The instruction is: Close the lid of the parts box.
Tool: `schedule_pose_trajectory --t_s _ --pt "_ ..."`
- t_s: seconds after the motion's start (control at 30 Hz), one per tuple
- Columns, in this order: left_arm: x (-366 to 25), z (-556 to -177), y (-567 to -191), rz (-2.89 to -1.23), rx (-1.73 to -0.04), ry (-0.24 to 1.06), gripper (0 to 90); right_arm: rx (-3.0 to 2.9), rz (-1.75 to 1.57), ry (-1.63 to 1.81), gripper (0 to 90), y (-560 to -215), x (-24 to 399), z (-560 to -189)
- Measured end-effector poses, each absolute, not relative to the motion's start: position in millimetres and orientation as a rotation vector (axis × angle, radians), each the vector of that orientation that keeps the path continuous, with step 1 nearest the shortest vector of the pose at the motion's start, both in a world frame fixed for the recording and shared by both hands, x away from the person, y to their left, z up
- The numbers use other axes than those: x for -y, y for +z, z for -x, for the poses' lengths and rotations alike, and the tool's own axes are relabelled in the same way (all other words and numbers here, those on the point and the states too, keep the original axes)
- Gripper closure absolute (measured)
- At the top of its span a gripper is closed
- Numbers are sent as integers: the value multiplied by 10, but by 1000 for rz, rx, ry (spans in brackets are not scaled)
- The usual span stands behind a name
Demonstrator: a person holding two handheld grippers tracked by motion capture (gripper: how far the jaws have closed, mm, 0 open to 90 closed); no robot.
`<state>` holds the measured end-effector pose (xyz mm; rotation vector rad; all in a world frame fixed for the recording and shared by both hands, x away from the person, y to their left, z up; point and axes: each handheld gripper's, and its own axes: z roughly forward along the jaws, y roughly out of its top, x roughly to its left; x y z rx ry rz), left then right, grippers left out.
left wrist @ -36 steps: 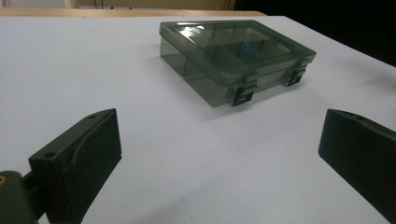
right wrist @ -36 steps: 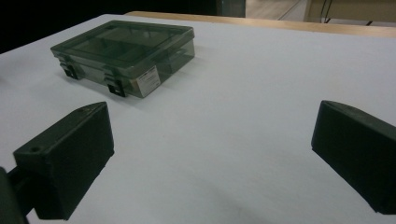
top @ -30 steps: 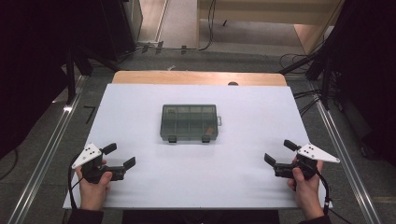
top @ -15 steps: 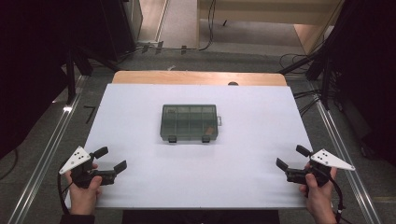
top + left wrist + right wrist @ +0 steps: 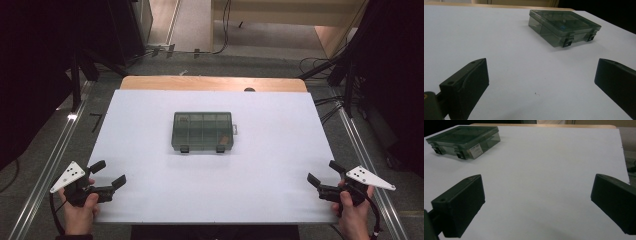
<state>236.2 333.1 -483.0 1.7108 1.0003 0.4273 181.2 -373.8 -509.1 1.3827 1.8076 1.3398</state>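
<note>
At the near corners of the white table (image 5: 150, 115), both tools sit low and ready. The left gripper (image 5: 109, 174) has its jaws spread wide with nothing between them, and the right gripper (image 5: 325, 172) matches it, wide and empty. Out in the middle of the table lies the smoky translucent compartment box (image 5: 203, 131), lid down, well apart from both tools, its two latches (image 5: 184, 149) facing the person. Judging from this, the reach is the step in hand. To do it well, bring both grippers in together from either side, keep them low over the table, and aim one jaw tip under each latch rather than at the lid. Steady the box's short end with one tool, or it may slide on that smooth surface.
</note>
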Motion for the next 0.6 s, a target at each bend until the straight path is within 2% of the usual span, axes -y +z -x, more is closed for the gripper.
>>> schedule_pose_trajectory --t_s 0.6 --pt "-3339 -2383 -4839 -1701 -1014 425 0 -1790 -1400 1356 0 -5113 3777 -1824"
